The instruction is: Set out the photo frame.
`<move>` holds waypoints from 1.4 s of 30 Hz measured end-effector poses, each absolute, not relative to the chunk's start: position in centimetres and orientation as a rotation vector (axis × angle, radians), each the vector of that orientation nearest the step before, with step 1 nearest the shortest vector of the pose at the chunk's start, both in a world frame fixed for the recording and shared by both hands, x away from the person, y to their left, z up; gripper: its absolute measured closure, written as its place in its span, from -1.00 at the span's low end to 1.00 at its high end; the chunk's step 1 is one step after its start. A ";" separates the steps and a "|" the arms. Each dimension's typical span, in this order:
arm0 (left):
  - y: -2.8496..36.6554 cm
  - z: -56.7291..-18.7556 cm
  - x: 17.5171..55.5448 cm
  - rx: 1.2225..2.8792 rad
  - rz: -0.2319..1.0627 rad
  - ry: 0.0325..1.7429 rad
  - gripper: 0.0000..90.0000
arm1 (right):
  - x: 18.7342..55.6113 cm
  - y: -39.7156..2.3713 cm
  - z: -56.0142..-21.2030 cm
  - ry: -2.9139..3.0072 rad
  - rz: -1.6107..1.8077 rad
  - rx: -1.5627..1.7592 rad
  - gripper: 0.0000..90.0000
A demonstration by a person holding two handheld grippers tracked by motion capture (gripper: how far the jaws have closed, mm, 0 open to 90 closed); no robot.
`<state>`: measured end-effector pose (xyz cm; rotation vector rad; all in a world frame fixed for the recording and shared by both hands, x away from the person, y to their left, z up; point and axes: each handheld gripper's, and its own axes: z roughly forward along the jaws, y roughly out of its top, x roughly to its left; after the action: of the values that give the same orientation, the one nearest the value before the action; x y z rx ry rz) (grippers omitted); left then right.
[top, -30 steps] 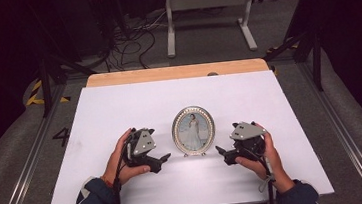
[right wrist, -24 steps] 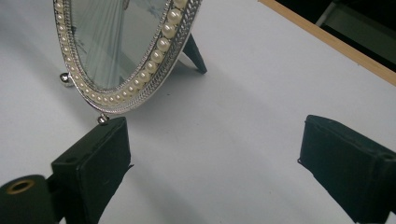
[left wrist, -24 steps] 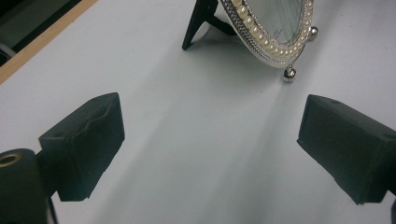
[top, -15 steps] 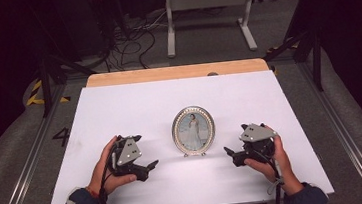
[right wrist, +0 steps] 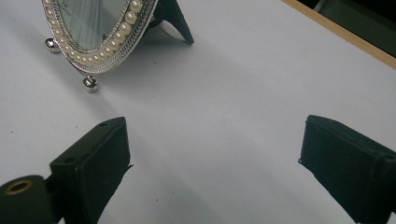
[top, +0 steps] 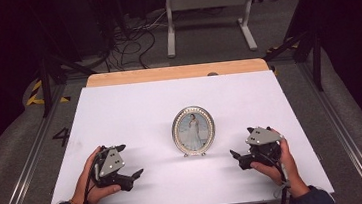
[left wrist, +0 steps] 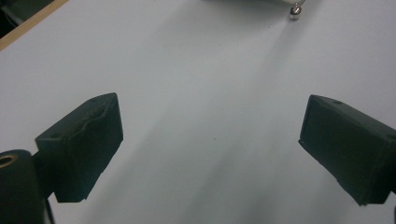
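1 white table (top: 134, 111) | 1 oval picture frame (top: 194, 130), upright between the grippers, face toward the person, long axis vertical | 2 grippers: left gripper (top: 136, 174) and right gripper (top: 233, 153), both with jaws wide apart, empty | since half a second ago both have drawn outward, farther from the frame

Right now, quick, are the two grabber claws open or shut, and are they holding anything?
Left gripper: open, holding nothing, over the bare white table.
Right gripper: open, holding nothing, near the oval picture frame.
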<state>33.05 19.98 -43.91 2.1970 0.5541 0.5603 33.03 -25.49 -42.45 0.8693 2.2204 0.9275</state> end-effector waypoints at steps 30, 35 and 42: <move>24.5 -45.7 32.6 2.161 0.558 0.689 -0.83 | 31.4 -30.6 -44.1 2.156 0.937 0.981 -0.84; 25.3 -46.1 32.6 2.146 0.554 0.724 -0.83 | 31.2 -31.6 -44.4 2.138 0.940 1.011 -0.84; 27.2 -46.2 32.4 2.093 0.553 0.777 -0.83 | 30.5 -33.3 -45.2 2.098 0.964 1.052 -0.85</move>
<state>32.37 27.24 -46.24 2.0927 0.7773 0.5530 30.54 -33.30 -45.17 1.0522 2.0976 0.9644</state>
